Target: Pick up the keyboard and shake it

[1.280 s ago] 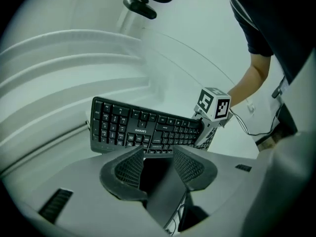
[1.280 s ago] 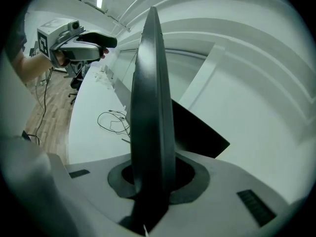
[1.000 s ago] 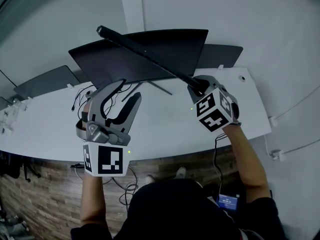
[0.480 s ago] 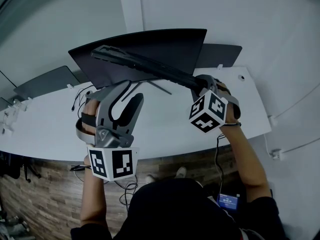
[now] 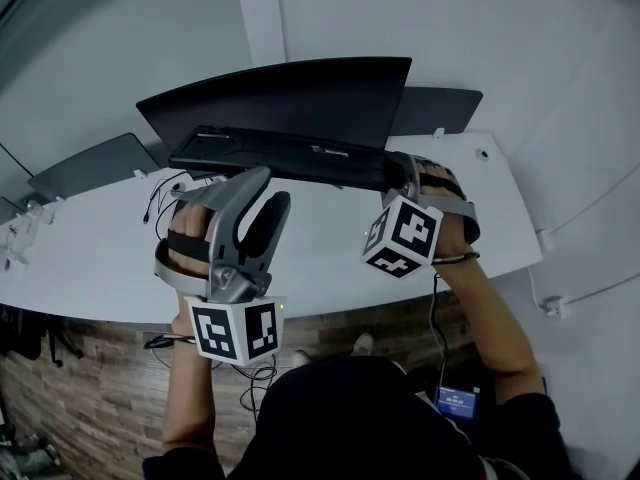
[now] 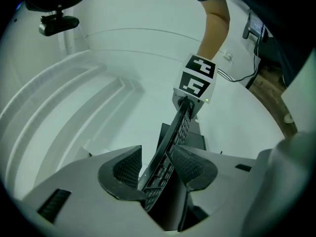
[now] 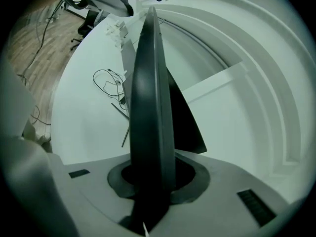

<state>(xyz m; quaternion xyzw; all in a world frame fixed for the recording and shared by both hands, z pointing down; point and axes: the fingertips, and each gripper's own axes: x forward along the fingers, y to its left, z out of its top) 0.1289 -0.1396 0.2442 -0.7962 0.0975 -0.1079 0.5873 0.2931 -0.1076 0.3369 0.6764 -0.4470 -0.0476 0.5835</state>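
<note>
My right hand-held gripper [image 5: 398,174] pinches the right end of the keyboard [image 5: 290,158], whose long axis runs leftward across mid-frame into the spread, unclamped jaws of my left hand-held gripper [image 5: 267,190].

1. A slim black rectangular plastic keyboard [image 5: 280,158] is held in the air, its long axis roughly level.
2. It is tipped on edge, with rows of keys on one face.
3. Its right end is clamped in the right gripper [image 5: 398,173].

No text, brand, label or number can be read anywhere.
</note>
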